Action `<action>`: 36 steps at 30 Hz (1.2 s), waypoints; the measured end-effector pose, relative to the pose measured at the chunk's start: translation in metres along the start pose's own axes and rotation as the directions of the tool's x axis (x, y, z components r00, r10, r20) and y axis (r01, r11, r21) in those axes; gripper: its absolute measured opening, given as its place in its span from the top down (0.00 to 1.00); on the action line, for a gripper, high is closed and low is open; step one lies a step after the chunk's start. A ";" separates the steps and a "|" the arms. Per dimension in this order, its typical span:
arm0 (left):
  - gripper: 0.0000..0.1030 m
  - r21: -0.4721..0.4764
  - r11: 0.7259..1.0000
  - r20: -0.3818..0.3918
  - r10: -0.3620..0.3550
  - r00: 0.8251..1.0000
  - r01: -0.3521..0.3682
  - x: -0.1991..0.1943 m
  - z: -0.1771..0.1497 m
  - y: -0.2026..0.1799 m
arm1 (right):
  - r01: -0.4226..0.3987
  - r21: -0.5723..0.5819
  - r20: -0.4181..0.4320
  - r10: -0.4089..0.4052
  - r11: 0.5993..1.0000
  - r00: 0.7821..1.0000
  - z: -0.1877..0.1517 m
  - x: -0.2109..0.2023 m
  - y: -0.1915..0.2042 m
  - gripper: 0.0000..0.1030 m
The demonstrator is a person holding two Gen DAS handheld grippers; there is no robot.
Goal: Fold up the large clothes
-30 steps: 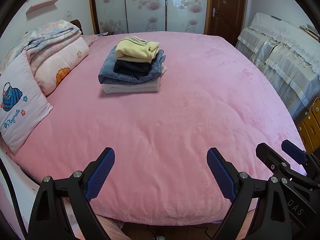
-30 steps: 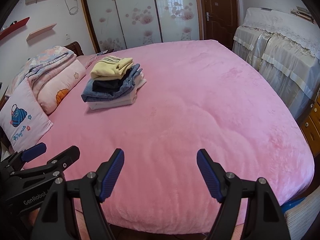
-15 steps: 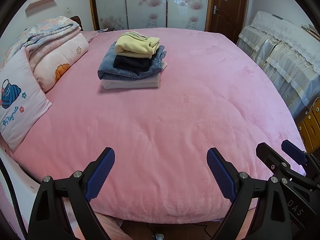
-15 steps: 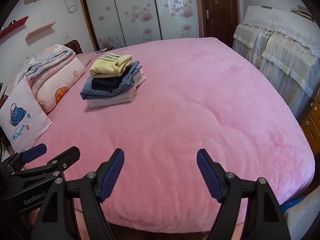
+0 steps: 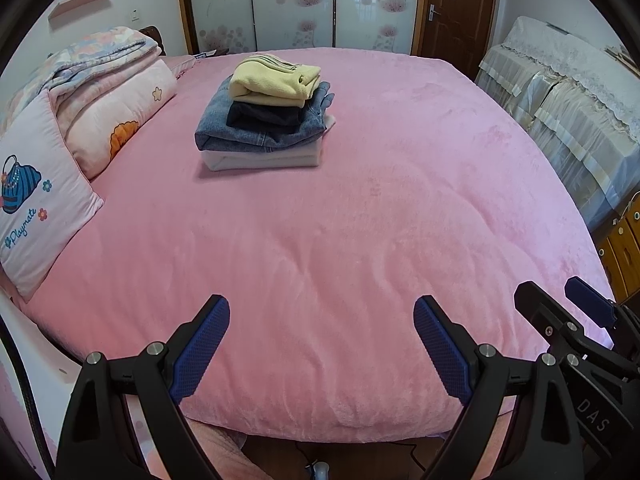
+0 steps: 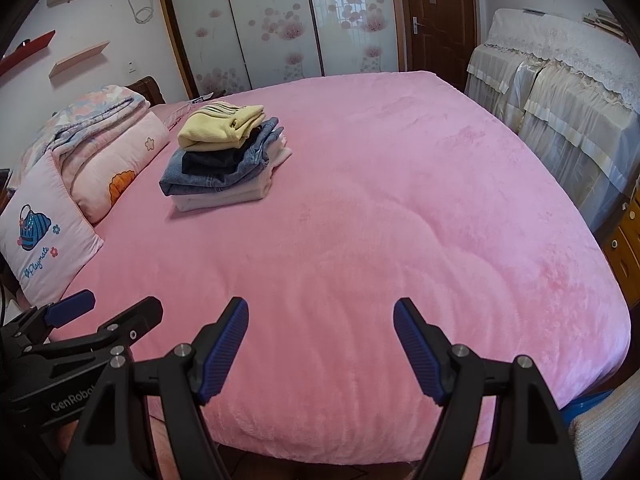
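Both tongs, each a black two-finger gripper with ridged blue pads, hang released above the near edge of the bed with nothing between their jaws: the left gripper [image 5: 321,344] and the right gripper [image 6: 321,350] sit side by side, and each shows at the edge of the other's view. Beneath and ahead of them spreads a wide bed covered by a pink plush blanket [image 5: 360,220], smooth apart from soft ripples near the front edge. Behind the bed stands a wardrobe with frosted sliding doors printed with pink flowers [image 6: 280,28], and next to it a dark brown wooden door [image 5: 456,12]. Along the right side of the room, furniture is draped in cream cloth with lace trim [image 6: 568,96]. At the left of the bed lie a folded floral quilt [image 5: 96,64], a pink pillow with an orange shape on it [image 5: 120,120], and a white square cushion showing a blue bag and the word Playmate [image 5: 36,212]. The folded clothes sit in a neat stack [image 5: 266,120] on the far left part of the blanket, well apart from both grippers: a white garment at the bottom, blue denim above it, a dark piece tucked in, and a pale yellow knit on top [image 6: 222,126].
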State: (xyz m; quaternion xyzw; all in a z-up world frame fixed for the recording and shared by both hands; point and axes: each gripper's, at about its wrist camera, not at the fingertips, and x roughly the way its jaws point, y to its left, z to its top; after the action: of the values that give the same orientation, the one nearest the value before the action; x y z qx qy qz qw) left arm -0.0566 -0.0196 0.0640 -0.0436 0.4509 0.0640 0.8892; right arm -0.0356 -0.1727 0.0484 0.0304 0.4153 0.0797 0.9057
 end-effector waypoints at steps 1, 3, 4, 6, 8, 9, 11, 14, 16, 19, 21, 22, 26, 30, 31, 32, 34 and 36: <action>0.10 -0.001 1.000 -0.001 -0.001 1.000 0.001 0.000 0.000 0.000 | 0.001 0.000 0.000 -0.001 1.000 1.000 -0.001 0.000 0.000 0.27; 0.10 -0.001 1.000 -0.001 -0.002 1.000 0.002 0.001 0.000 0.001 | 0.001 0.000 0.000 -0.001 1.000 1.000 0.000 0.000 0.000 0.27; 0.10 -0.001 1.000 -0.003 -0.003 1.000 0.003 0.001 0.000 0.001 | 0.001 -0.001 0.000 -0.001 1.000 1.000 -0.001 0.000 0.000 0.27; 0.10 -0.002 1.000 -0.007 -0.002 1.000 0.002 0.002 0.000 0.001 | 0.001 0.001 -0.001 -0.001 1.000 1.000 0.000 0.000 0.000 0.27; 0.10 -0.005 1.000 -0.009 -0.002 1.000 0.002 0.002 -0.001 0.002 | 0.000 0.001 -0.003 0.000 1.000 1.000 -0.001 0.000 0.000 0.27; 0.10 -0.006 1.000 -0.010 -0.003 1.000 0.003 0.002 -0.002 0.002 | -0.001 0.001 -0.005 0.001 1.000 1.000 0.000 0.001 0.001 0.27; 0.10 -0.007 1.000 -0.012 -0.004 1.000 0.004 0.003 -0.002 0.003 | 0.000 -0.001 -0.004 0.000 1.000 1.000 -0.001 0.001 0.002 0.27; 0.10 -0.006 1.000 -0.014 -0.003 1.000 0.003 0.003 -0.002 0.003 | 0.000 -0.001 -0.004 0.000 1.000 1.000 0.000 0.001 0.002 0.27; 0.10 -0.007 1.000 -0.015 -0.003 1.000 0.003 0.004 -0.002 0.002 | -0.001 0.001 -0.005 0.001 1.000 1.000 -0.001 0.001 0.002 0.27; 0.10 -0.007 1.000 -0.018 -0.003 1.000 0.003 0.005 -0.002 0.002 | -0.002 -0.001 -0.007 0.002 1.000 1.000 -0.002 0.001 0.002 0.27; 0.10 -0.009 1.000 -0.020 -0.003 1.000 0.003 0.006 -0.003 0.002 | -0.003 -0.001 -0.008 0.003 1.000 1.000 -0.003 0.002 0.002 0.27; 0.10 -0.010 1.000 -0.021 -0.003 1.000 0.003 0.006 -0.004 0.003 | -0.003 -0.001 -0.009 0.003 1.000 1.000 -0.004 0.002 0.003 0.27; 0.10 -0.010 1.000 -0.024 0.000 1.000 0.000 0.007 -0.005 0.002 | -0.004 0.000 -0.010 0.004 1.000 1.000 -0.004 0.002 0.003 0.27; 0.10 -0.010 1.000 -0.031 0.000 1.000 0.000 0.009 -0.004 0.003 | -0.006 0.001 -0.014 0.006 1.000 1.000 -0.006 0.003 0.003 0.27; 0.10 -0.011 1.000 -0.032 -0.001 0.999 0.000 0.009 -0.004 0.004 | -0.005 0.001 -0.015 0.005 1.000 1.000 -0.008 0.003 0.004 0.27; 0.10 -0.012 1.000 -0.033 -0.001 0.999 0.000 0.009 -0.004 0.004 | -0.005 0.002 -0.016 0.005 1.000 1.000 -0.007 0.004 0.003 0.27; 0.10 -0.012 1.000 -0.035 0.000 0.999 -0.001 0.009 -0.004 0.005 | -0.005 0.001 -0.016 0.005 1.000 1.000 -0.007 0.004 0.003 0.27; 0.10 -0.013 1.000 -0.036 0.001 0.999 -0.001 0.008 -0.005 0.005 | -0.006 0.002 -0.017 0.006 1.000 1.000 -0.007 0.004 0.003 0.27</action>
State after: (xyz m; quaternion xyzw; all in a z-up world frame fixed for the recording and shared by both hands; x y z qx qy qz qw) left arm -0.0563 -0.0151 0.0544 -0.0502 0.4665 0.0665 0.8806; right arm -0.0389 -0.1689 0.0413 0.0319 0.4230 0.0821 0.9019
